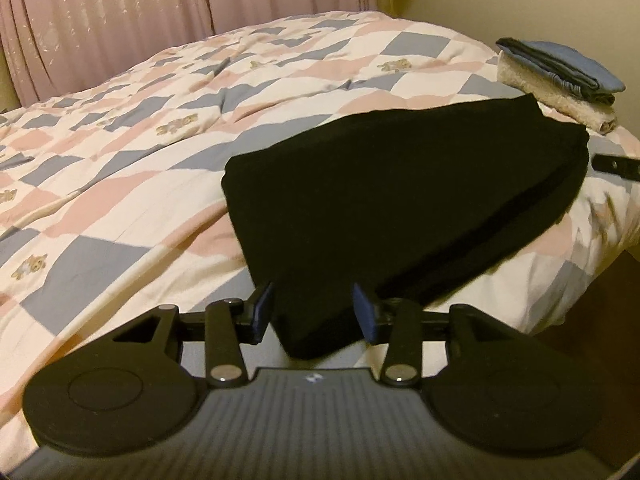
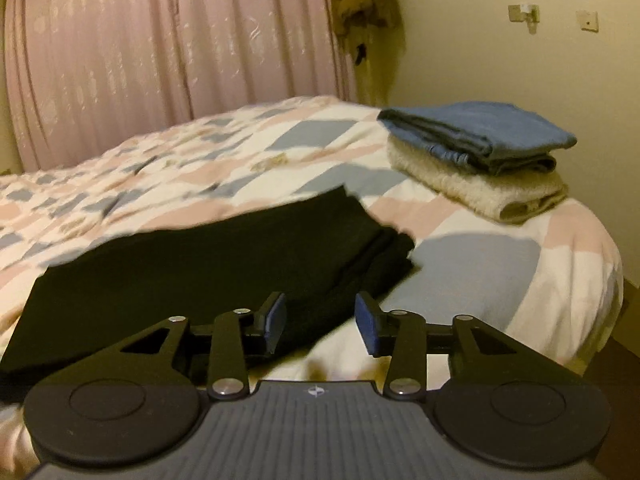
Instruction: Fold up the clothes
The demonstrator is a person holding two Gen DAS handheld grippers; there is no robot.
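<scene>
A folded black garment [image 1: 384,200] is lying flat on a bed's checked quilt [image 1: 120,168], its near corner sitting between the spread blue pads of the left claw [image 1: 314,310], which is standing open with nothing gripped. Whether the pads are brushing the cloth cannot be told. Ahead and to the right of that claw, a blue folded garment [image 1: 560,66] is resting on a cream folded towel [image 1: 560,104] near the bed's far corner (the two are stacked directly, touching). From the right wrist view, the right claw [image 2: 320,320] is also standing apart and empty, with the black garment [image 2: 208,264] lying ahead and to its left, its near edge passing behind the left pad. The blue garment [image 2: 476,132] and cream towel [image 2: 480,188] are sitting farther ahead to the right, well apart from the black one. Pink curtains [image 2: 160,48] are hanging beyond the bed.
</scene>
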